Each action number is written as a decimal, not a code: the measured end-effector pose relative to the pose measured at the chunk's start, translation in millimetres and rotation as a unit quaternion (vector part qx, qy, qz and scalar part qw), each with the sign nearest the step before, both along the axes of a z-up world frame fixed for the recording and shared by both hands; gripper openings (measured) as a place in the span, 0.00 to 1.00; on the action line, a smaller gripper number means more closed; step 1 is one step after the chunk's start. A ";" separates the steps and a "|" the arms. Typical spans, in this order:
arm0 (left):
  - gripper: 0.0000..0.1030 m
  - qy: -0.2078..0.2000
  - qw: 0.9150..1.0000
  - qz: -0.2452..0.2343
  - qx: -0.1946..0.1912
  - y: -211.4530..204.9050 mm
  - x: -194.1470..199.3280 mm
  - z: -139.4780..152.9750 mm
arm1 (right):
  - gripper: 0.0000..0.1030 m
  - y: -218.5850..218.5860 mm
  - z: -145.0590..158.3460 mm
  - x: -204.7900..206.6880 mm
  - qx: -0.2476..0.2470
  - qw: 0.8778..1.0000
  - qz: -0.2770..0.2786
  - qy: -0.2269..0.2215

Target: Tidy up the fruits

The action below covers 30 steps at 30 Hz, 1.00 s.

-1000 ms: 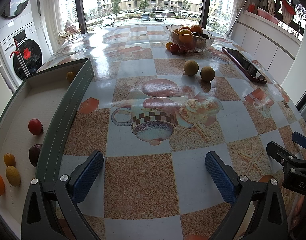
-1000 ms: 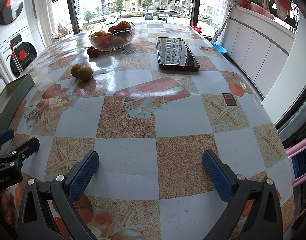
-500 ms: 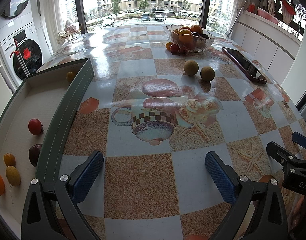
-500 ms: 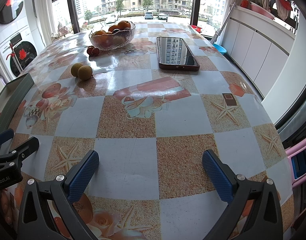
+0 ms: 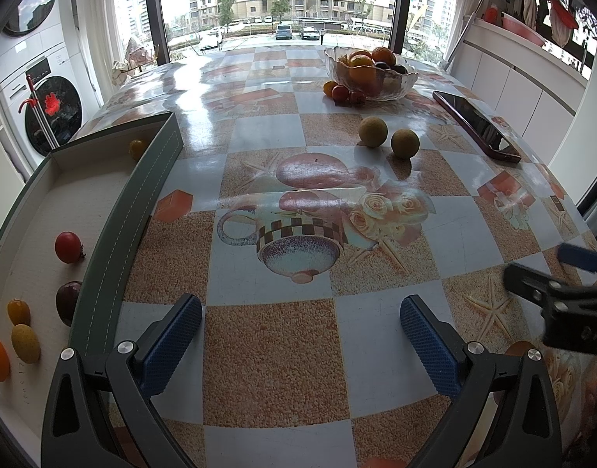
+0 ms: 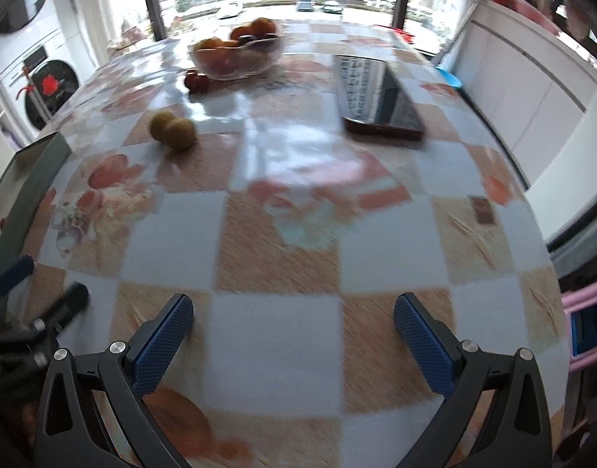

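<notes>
- While I hold both tools low over the checked, glossy tablecloth (image 5: 267,355), my left gripper (image 5: 300,335) has its blue ribbed fingers spread wide with nothing between them; my right gripper (image 6: 294,335) is spread just as wide and empty.
- The right wrist view is smeared with blur, so fine detail there is hard to read.
- In the left view, my right tool shows only as a dark blurred clamp cut off at the right edge.
- To my left lies the shallow green-rimmed tray (image 5: 138,195), its near end cut off by the frame.
- Inside it I see a red cherry tomato (image 5: 68,247), a dark plum (image 5: 67,301) half hidden behind the rim, and small orange and yellow fruits (image 5: 24,342) at the edge; one small yellow fruit (image 5: 136,149) sits at the far corner.
- Farther out, two round yellow-green fruits (image 5: 388,137) rest on the cloth, near each other.
- Beyond them stands the clear glass bowl (image 5: 392,85) heaped with oranges, with small red fruits (image 5: 343,93) just beside it.
- A dark phone in a red case (image 5: 476,124) lies right of the bowl.
</notes>
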State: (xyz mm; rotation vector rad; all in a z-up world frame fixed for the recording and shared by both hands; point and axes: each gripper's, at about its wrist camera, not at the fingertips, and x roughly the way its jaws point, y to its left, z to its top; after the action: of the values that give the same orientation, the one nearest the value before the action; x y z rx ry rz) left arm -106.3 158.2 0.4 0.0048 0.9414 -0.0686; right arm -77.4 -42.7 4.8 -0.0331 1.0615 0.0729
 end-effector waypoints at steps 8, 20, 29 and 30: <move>0.99 0.014 1.000 -0.008 0.000 2.7 12.1 1.6 | 1.00 44.2 2.3 48.4 0.019 0.999 0.046 -0.010; 0.99 0.029 0.999 -0.004 0.021 5.8 42.4 6.6 | 0.28 64.5 9.9 88.7 0.051 0.995 0.080 -0.044; 0.99 0.003 1.000 -0.015 0.019 -19.6 83.5 22.1 | 0.28 5.9 11.0 53.8 0.074 0.995 0.044 -0.045; 0.99 -0.001 1.000 -0.018 0.018 -24.6 90.9 23.2 | 0.28 -0.2 10.9 47.2 0.073 0.996 0.039 -0.046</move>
State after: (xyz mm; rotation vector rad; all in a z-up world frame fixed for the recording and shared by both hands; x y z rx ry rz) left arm -15.4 133.6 23.6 0.0552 0.9404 -0.0850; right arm -30.2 -42.9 15.7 0.0540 0.9603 0.2175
